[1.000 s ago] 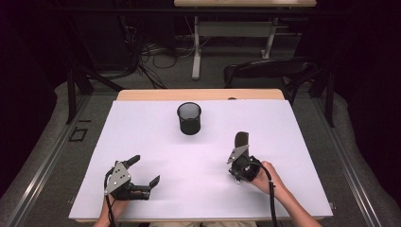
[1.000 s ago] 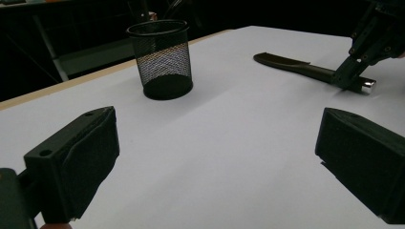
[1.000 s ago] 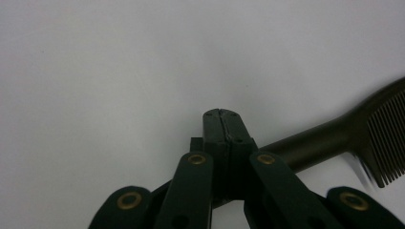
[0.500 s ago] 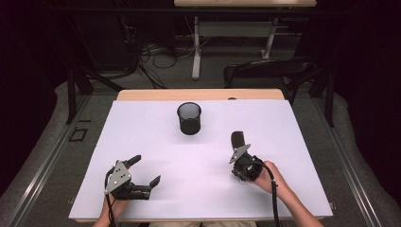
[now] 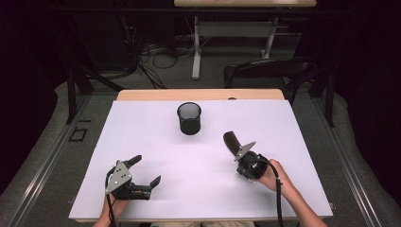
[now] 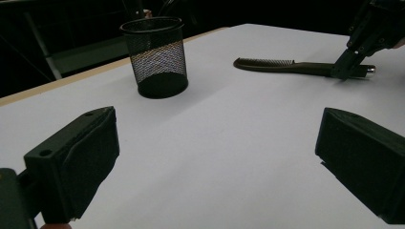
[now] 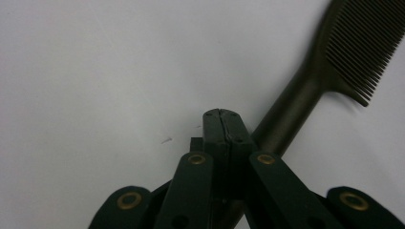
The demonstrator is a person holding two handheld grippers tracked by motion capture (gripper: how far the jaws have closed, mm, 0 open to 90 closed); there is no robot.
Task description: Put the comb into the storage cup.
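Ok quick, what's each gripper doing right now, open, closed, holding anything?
Left gripper: open, fingers wide apart, nothing between them.
Right gripper: closed, fingers pressed together; the comb passes beside and under them, and whether it is gripped cannot be told.

A white-topped table (image 5: 142,142) with a wooden far edge stood on grey floor (image 5: 47,142), while at the top of the frame, in dim light, a second desk's white legs (image 5: 196,52), tangled cables (image 5: 161,52) and a dark chair (image 5: 269,71) showed.
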